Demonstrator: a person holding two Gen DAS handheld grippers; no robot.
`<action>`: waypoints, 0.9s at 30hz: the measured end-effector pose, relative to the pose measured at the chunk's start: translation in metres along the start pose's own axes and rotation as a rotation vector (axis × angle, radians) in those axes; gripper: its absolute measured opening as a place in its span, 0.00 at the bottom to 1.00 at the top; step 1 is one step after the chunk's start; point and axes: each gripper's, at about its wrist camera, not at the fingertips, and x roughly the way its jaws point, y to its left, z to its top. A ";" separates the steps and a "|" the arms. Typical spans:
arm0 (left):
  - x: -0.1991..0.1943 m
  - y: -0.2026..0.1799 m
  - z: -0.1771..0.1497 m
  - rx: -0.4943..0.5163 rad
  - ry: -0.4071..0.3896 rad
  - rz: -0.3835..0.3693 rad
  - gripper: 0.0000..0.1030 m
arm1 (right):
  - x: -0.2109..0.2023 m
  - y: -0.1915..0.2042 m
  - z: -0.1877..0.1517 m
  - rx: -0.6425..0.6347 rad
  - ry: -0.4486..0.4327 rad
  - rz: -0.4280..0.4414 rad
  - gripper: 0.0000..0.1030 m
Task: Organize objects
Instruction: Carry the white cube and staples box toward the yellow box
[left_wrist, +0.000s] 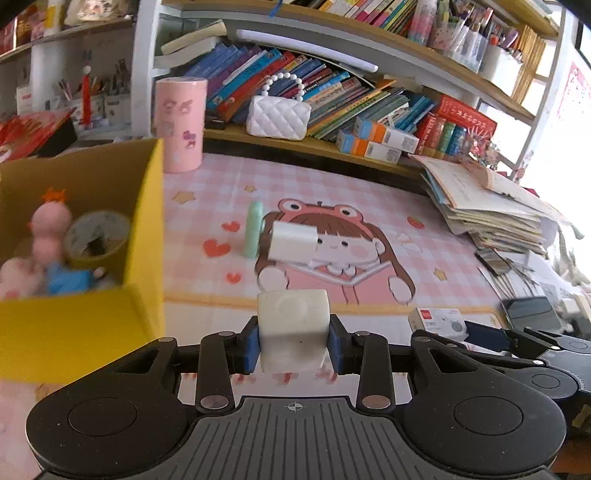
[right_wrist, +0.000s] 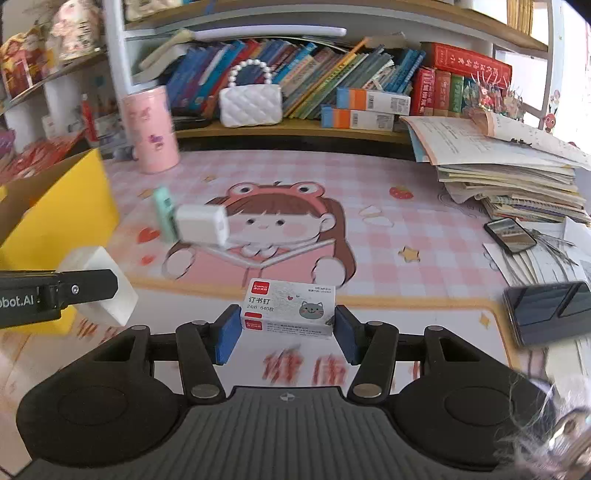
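Observation:
My left gripper (left_wrist: 293, 345) is shut on a white cube-shaped block (left_wrist: 293, 325), held just right of the yellow box (left_wrist: 144, 229). That block (right_wrist: 98, 284) and the left gripper's finger show at the left edge of the right wrist view. My right gripper (right_wrist: 288, 330) is shut on a small white staple box (right_wrist: 290, 308) with a red label and a cat picture, above the pink desk mat (right_wrist: 406, 236). The same staple box (left_wrist: 439, 322) appears at the right of the left wrist view. On the mat lie a white charger block (left_wrist: 293, 240) and a mint-green tube (left_wrist: 254, 229).
The yellow box holds a pink plush toy (left_wrist: 48, 229), a tape roll (left_wrist: 98, 240) and a blue item. A pink cylinder (left_wrist: 180, 123) stands behind it. A white quilted purse (left_wrist: 279, 116) sits under the bookshelf. Stacked papers (right_wrist: 509, 177) and two phones (right_wrist: 509, 234) fill the right side.

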 end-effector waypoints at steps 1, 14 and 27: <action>-0.006 0.003 -0.003 0.000 0.000 -0.004 0.33 | -0.007 0.004 -0.005 0.001 0.006 0.001 0.50; -0.067 0.063 -0.051 -0.037 0.019 0.008 0.33 | -0.050 0.082 -0.049 -0.066 0.094 0.080 0.50; -0.112 0.129 -0.077 -0.125 -0.026 0.098 0.33 | -0.059 0.163 -0.056 -0.182 0.085 0.195 0.50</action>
